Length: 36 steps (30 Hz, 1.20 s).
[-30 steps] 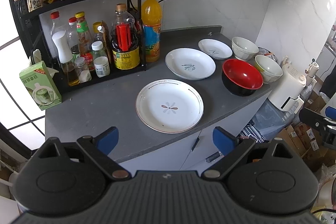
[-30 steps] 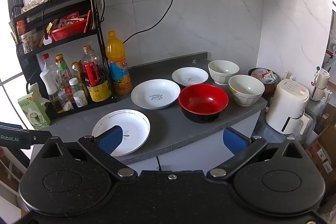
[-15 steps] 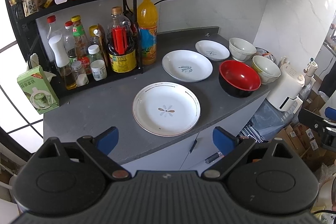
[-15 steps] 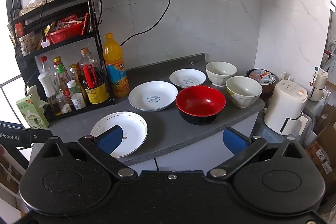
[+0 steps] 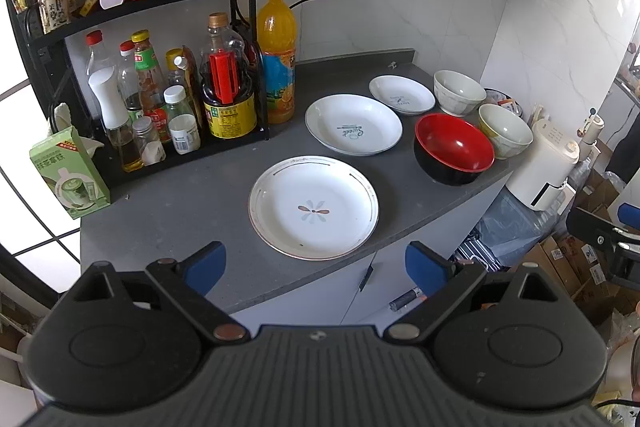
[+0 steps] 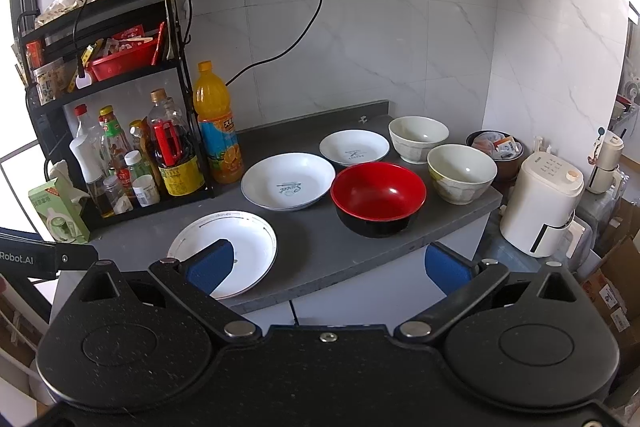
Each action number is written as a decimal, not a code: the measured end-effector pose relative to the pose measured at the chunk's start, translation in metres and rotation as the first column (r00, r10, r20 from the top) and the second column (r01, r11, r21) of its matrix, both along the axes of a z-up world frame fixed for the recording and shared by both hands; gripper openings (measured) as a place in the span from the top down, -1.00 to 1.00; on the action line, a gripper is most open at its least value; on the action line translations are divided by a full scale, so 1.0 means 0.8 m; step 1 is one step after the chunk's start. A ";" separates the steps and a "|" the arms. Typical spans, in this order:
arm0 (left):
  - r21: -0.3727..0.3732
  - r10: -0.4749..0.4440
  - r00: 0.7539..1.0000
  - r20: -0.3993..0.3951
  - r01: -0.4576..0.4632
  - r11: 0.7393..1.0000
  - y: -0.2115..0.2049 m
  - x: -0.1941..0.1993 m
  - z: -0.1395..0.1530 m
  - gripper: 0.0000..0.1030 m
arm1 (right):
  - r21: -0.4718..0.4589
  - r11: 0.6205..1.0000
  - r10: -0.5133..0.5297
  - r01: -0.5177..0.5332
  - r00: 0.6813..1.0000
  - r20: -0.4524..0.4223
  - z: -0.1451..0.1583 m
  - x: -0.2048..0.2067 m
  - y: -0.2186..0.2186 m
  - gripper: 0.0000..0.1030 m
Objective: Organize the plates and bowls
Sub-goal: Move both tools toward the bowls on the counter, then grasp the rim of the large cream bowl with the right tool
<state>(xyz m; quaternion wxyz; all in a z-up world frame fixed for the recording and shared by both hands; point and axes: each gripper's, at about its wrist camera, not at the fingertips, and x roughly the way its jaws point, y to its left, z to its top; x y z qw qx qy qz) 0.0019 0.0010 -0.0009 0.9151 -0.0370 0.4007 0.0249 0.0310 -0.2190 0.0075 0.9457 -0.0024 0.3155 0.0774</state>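
Both grippers hang off the front edge of the grey stone surface [image 5: 180, 195], short of everything on it. Left gripper [image 5: 315, 261]: jaws spread wide, nothing between them. Right gripper [image 6: 327, 265]: jaws equally wide, empty.

Change over the last second: small. In the left view the large white gold-rimmed plate with a flower motif [image 5: 314, 207] has slid slightly left and up in frame, and the right view shows the whole row a touch further off. I read that as me backing up and re-aiming, not closing in. No dish has shifted.

Layout, nothing stacked:
- gold-rimmed plate nearest, at the front edge.
- white deep plate with script lettering [image 5: 353, 125] behind it, near the orange juice bottle [image 5: 277, 55].
- smaller white plate [image 5: 401, 95] further back.
- red-lined black bowl [image 5: 454, 149] at the front right, just beside the deep plate.
- two pale ceramic bowls, one at the back [image 5: 459, 93], one by the right edge [image 5: 505, 131].

Judgement: sorting not begun. Left sits best for the near plate, whose thin rim needs a low, flat entry.
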 end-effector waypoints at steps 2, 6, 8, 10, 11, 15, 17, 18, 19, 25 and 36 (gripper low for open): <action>0.002 -0.002 1.000 0.001 0.002 1.000 -0.003 0.001 0.000 -0.85 | 0.003 1.000 -0.004 0.004 1.000 -0.002 0.000 0.001 -0.003 -1.00; 0.003 -0.005 1.000 0.003 0.005 1.000 -0.011 0.007 0.001 -0.85 | 0.001 1.000 -0.011 0.011 1.000 -0.002 -0.001 0.003 -0.013 -1.00; 0.004 -0.006 1.000 0.004 0.005 1.000 -0.017 0.011 0.001 -0.85 | 0.004 1.000 -0.019 0.019 1.000 -0.003 -0.001 0.004 -0.022 -1.00; 0.001 -0.004 1.000 0.003 0.004 1.000 -0.025 0.014 0.001 -0.85 | 0.012 1.000 -0.023 0.023 1.000 -0.003 -0.001 0.005 -0.033 -1.00; -0.002 -0.002 1.000 0.003 0.002 1.000 -0.029 0.015 0.001 -0.85 | 0.013 1.000 -0.024 0.024 1.000 -0.003 0.000 0.006 -0.038 -1.00; -0.010 0.007 1.000 0.004 -0.007 1.000 -0.049 0.022 -0.002 -0.85 | 0.014 1.000 -0.026 0.026 1.000 0.001 -0.001 0.009 -0.062 -1.00; -0.015 0.019 1.000 -0.003 -0.019 1.000 -0.059 0.026 -0.004 -0.85 | 0.020 1.000 -0.023 0.023 1.000 0.002 -0.001 0.011 -0.075 -1.00; -0.020 0.025 1.000 -0.003 -0.025 0.999 -0.064 0.028 -0.004 -0.85 | 0.022 1.000 -0.022 0.022 1.000 0.001 -0.001 0.013 -0.080 -1.00; -0.022 0.028 1.000 -0.001 -0.028 0.999 -0.067 0.029 -0.004 -0.85 | 0.024 0.999 -0.022 0.022 1.000 0.001 -0.001 0.014 -0.087 -1.00; -0.029 0.045 0.999 0.012 -0.045 0.999 -0.091 0.040 -0.001 -0.85 | 0.030 0.999 -0.029 0.030 1.000 -0.003 -0.004 0.027 -0.118 -1.00; -0.014 0.025 0.999 0.024 -0.024 1.000 -0.115 0.108 -0.008 -0.85 | 0.038 0.995 -0.090 0.090 0.996 -0.011 -0.023 0.068 -0.143 -0.99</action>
